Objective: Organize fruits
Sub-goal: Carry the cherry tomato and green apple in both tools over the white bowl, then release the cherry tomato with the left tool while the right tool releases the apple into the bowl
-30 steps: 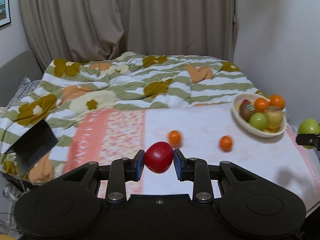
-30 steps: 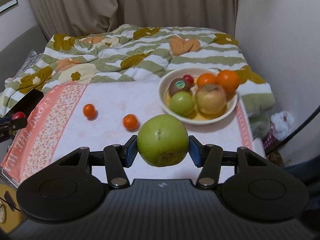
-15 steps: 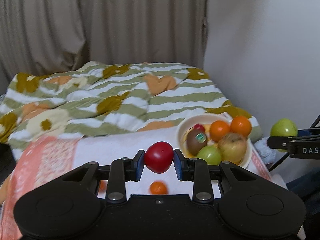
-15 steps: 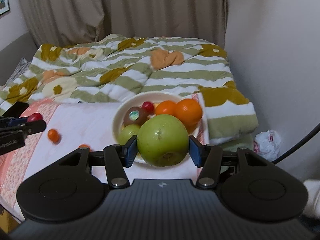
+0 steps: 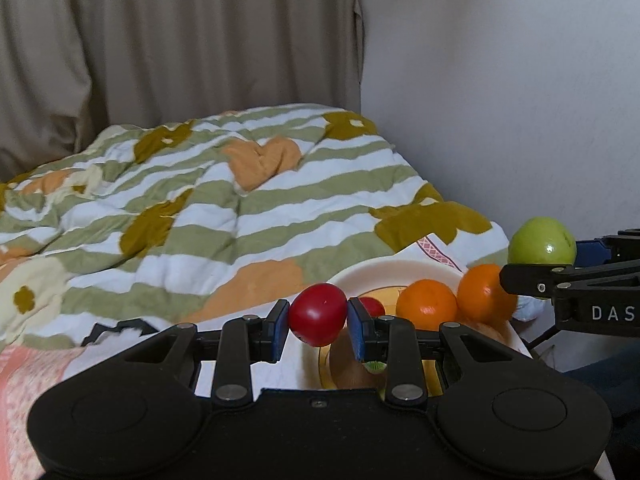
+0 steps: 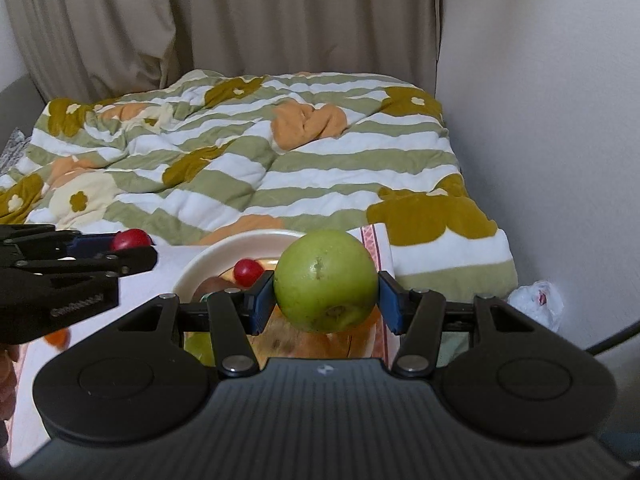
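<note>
Both grippers have come forward since half a second ago, and the bowl (image 5: pixel 352 276) now sits right under their tips. Your left gripper (image 5: pixel 318 316) clamps a small red fruit (image 5: pixel 317 314) above the bowl's near-left rim, beside another small red fruit (image 5: pixel 372 306) and two oranges (image 5: pixel 426 304) lying inside. Your right gripper (image 6: pixel 326 292) grips a green apple (image 6: pixel 326 280) over the bowl's right side, hiding much of what lies in it. One orange (image 6: pixel 58 338) lies on the white cloth (image 6: pixel 36 396), left of the bowl.
</note>
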The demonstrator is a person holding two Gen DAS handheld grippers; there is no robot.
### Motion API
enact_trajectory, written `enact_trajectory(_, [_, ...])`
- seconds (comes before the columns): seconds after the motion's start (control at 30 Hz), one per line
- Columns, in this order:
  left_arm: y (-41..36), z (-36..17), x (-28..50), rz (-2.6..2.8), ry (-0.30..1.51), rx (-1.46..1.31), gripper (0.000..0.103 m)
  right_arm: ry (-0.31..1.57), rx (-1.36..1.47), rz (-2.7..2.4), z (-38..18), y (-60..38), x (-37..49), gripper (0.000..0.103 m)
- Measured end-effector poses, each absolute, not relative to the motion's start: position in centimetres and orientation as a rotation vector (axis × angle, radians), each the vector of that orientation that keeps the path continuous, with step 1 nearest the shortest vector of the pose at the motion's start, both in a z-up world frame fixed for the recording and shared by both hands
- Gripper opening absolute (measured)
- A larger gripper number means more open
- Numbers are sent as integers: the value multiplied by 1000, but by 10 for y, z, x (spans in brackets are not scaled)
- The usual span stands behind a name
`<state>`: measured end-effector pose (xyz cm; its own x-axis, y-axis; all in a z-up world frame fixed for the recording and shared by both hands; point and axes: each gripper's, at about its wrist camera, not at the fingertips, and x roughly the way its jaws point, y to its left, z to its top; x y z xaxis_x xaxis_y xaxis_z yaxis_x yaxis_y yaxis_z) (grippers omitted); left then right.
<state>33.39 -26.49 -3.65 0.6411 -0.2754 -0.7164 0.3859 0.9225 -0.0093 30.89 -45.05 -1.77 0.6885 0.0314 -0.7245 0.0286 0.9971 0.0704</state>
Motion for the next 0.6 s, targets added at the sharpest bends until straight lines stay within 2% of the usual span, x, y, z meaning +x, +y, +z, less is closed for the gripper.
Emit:
enact_trajectory(0.53, [-297, -79, 379, -432, 870, 226, 36, 830, 105, -7, -37, -460, 355, 69])
enact_trajectory(0.6, [-297, -78, 379, -427, 859, 223, 57, 830, 105, -6, -36, -460, 355, 69])
